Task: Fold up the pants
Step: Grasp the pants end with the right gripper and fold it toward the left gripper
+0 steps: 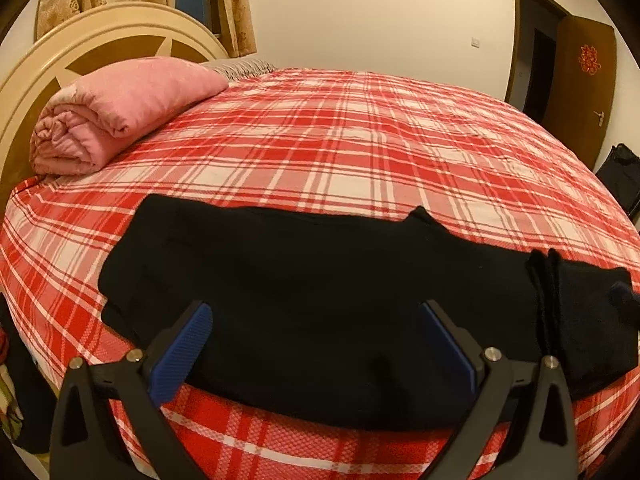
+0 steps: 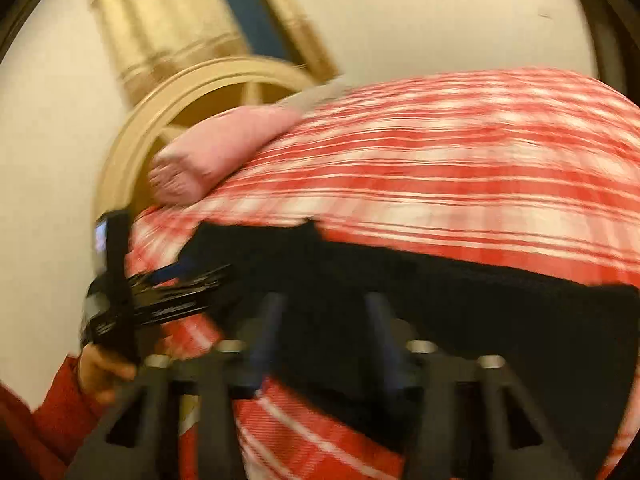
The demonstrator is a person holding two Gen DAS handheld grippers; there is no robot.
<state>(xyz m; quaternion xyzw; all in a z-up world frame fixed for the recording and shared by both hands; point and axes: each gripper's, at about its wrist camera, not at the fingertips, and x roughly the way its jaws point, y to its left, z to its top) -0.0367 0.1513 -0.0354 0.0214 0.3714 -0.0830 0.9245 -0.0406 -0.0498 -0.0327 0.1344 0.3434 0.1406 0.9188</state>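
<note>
Pants [image 1: 320,280], black, lie flat across the near edge of the bed [image 1: 360,140] on its red plaid sheet, long axis left to right. Left gripper [image 1: 316,340] hovers over the fabric, blue-padded fingers [image 1: 196,332] spread wide, nothing pinched. Right gripper [image 2: 324,332] sits above the pants too, view blurred; fingers apart. Rolled pink blanket [image 1: 120,108] rests by the headboard [image 1: 52,64], well apart from the pants.

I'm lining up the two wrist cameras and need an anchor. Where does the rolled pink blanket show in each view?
Left wrist: pink blanket at upper left, on the plaid bed against the headboard.
Right wrist: pink blanket, blurred, left of centre, above the black pants.
Shared landmark: the cream round headboard behind it.
</note>
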